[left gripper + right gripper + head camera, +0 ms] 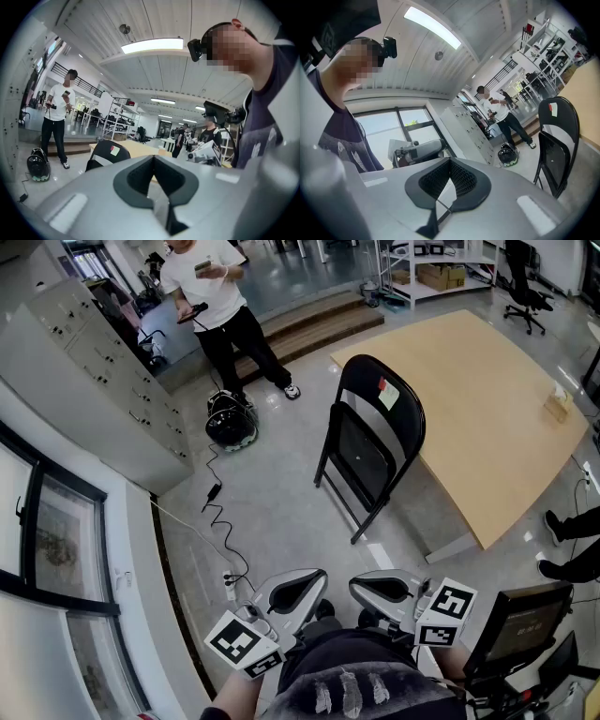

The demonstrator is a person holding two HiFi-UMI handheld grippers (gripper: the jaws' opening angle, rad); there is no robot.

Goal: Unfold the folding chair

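Observation:
The black folding chair (370,442) stands on the grey floor next to the corner of a wooden table (487,409), its seat still tipped up against the backrest. A small sticker marks the top of the back. The chair also shows low left in the left gripper view (105,154) and at the right edge of the right gripper view (557,140). Both grippers are held close to my body, well short of the chair. My left gripper (295,589) (153,159) is shut and empty. My right gripper (380,589) (450,161) is shut and empty too.
A person in a white shirt (220,306) stands at the back by a step. A black round bag (231,420) and a cable (220,512) lie on the floor left of the chair. Grey cabinets (103,371) line the left wall. Someone's shoes (562,521) show at right.

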